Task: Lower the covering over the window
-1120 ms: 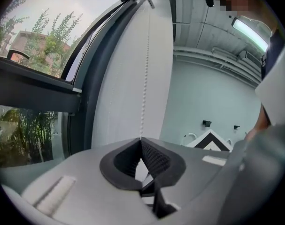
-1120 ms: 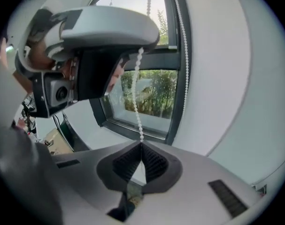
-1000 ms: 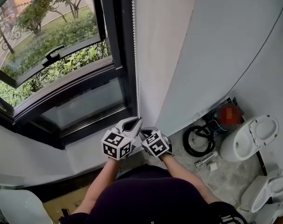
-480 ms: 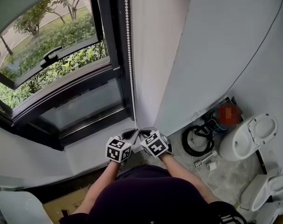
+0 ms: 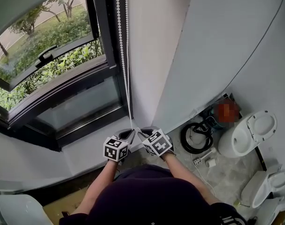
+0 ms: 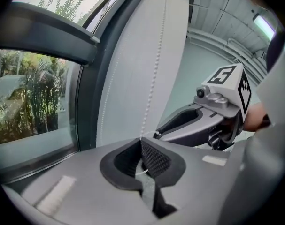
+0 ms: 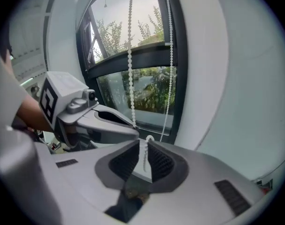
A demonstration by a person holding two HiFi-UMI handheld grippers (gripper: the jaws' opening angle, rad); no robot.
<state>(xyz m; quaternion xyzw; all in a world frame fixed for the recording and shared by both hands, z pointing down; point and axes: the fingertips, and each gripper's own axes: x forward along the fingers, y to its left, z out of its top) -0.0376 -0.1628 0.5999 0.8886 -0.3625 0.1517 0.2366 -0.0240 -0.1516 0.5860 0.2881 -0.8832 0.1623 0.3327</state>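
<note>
Beside the dark window frame, a white bead chain, left gripper and right gripper fingers clamped on it.

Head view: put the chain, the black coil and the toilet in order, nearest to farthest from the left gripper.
1. The chain: pinched in the left gripper, running up from it.
2. The black coil: on the floor, off to the right.
3. The toilet: farther right, beyond the coil.

White bead chain, black window frame
</note>
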